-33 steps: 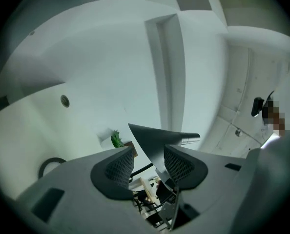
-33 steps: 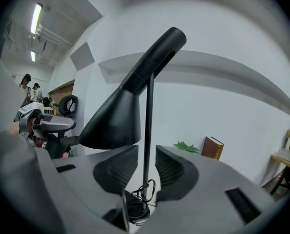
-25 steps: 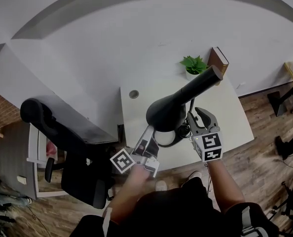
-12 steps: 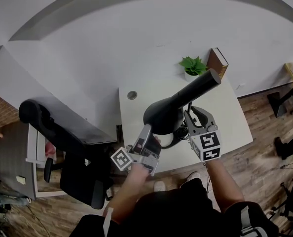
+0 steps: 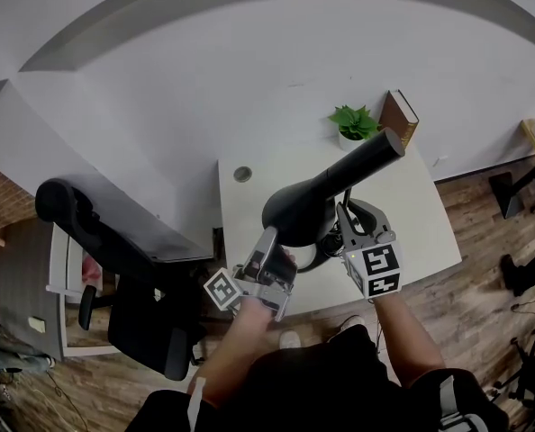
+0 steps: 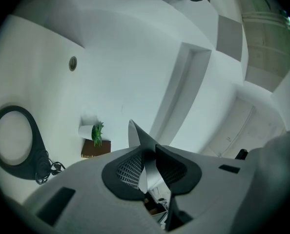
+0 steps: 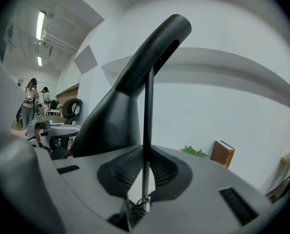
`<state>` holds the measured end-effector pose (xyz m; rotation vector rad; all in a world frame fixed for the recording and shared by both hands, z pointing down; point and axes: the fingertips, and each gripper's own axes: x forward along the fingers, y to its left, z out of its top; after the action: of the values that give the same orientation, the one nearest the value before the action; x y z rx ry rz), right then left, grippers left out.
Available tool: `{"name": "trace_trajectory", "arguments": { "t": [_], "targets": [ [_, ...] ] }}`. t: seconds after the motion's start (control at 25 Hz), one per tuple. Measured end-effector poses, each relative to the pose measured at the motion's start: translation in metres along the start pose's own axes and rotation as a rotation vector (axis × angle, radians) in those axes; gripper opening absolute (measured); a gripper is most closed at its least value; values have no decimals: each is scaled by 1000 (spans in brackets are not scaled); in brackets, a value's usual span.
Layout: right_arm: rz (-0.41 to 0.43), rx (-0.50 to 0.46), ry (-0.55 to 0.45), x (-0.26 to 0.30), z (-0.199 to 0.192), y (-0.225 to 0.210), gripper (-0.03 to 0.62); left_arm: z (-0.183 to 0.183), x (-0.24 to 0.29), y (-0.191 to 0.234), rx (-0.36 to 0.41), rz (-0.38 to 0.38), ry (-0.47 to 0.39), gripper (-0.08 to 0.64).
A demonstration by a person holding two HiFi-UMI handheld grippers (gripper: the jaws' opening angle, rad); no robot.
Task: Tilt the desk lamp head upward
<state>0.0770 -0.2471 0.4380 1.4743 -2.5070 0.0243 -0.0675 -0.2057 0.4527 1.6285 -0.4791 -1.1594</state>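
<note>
A black desk lamp stands on the white desk (image 5: 412, 201), its cone-shaped head (image 5: 296, 212) hanging low from a thick tube (image 5: 362, 158). My left gripper (image 5: 269, 239) reaches up at the head's near edge. Its jaws are closing, and in the left gripper view the left gripper (image 6: 146, 162) has the head's thin pale rim (image 6: 137, 138) pinched between its pads. My right gripper (image 5: 349, 219) sits right of the head. The jaws of this right gripper (image 7: 146, 167) are closing too, with the pads pressed on the thin black stem (image 7: 148, 106). The ring base (image 6: 13, 140) lies on the desk.
A potted plant (image 5: 353, 121) and a brown book (image 5: 399, 115) stand at the desk's far edge by the wall. A round cable hole (image 5: 242, 174) is at the desk's left. A black office chair (image 5: 96, 241) stands left of the desk. A cable (image 5: 330, 238) coils by the base.
Both grippers have drawn in to the lamp and their jaws have narrowed: the left onto the head's rim, the right onto the stem. The lamp head has barely shifted.
</note>
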Motion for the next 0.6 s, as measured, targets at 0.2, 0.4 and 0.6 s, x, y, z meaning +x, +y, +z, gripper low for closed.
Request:
{"name": "trace_trajectory", "arguments": {
  "t": [0.2, 0.4, 0.6],
  "targets": [
    [-3, -3, 1, 0, -1, 0, 31, 0, 0, -1, 3, 15, 10, 71],
    [-11, -6, 4, -1, -1, -1, 31, 3, 1, -7, 30, 38, 14, 71],
    [-18, -6, 14, -1, -3, -1, 32, 10, -1, -16, 75, 61, 9, 71]
  ]
}}
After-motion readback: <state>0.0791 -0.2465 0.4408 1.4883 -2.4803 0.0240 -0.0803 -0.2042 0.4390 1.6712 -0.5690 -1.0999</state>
